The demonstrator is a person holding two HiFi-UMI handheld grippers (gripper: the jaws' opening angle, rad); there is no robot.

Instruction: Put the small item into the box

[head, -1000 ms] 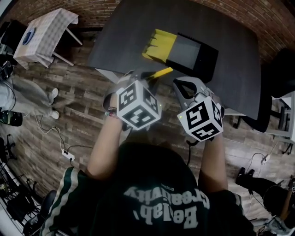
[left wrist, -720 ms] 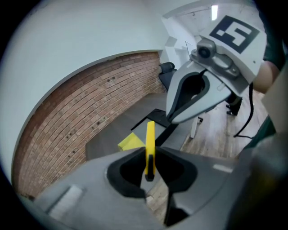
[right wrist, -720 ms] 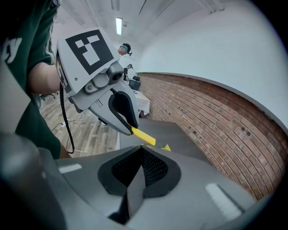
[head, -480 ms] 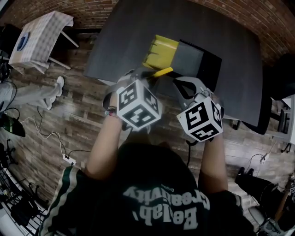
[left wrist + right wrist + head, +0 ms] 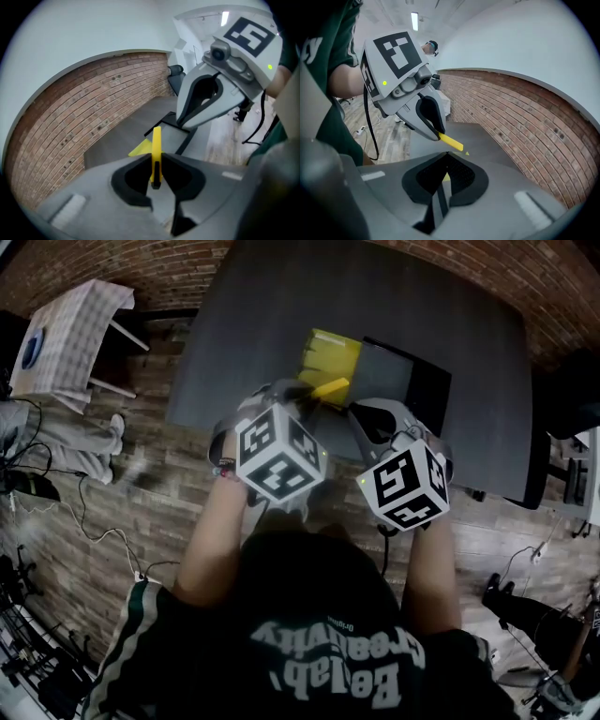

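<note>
The left gripper point(image 5: 157, 164) pinches the thin yellow small item point(image 5: 156, 140) by one end in its fingers, over the bench's point(image 5: 234, 352) near edge, close to the box point(image 5: 412, 381); the right gripper's point(image 5: 446, 157) fingers are closed on nothing. The pinch looks small; a bump on the box wall could knock the item loose, and it would drop on the bench, not inside.

1. The back of the dark shirt point(image 5: 328, 662) has big pale letters. In the head view they are upside down.
2. One big word on the shirt reads "Creativity".
3. The other big word starts with "Be" and seems to end in "lab". I cannot be sure of the middle.
4. A tiny word sits near them on the shirt. It is too small to read.
5. The cube point(image 5: 278, 451) on the left gripper point(image 5: 309, 397) has black and white square patterns, with no words.
6. The cube point(image 5: 405, 486) on the right gripper point(image 5: 361, 415) has the same kind of patterns, with no words.
</note>
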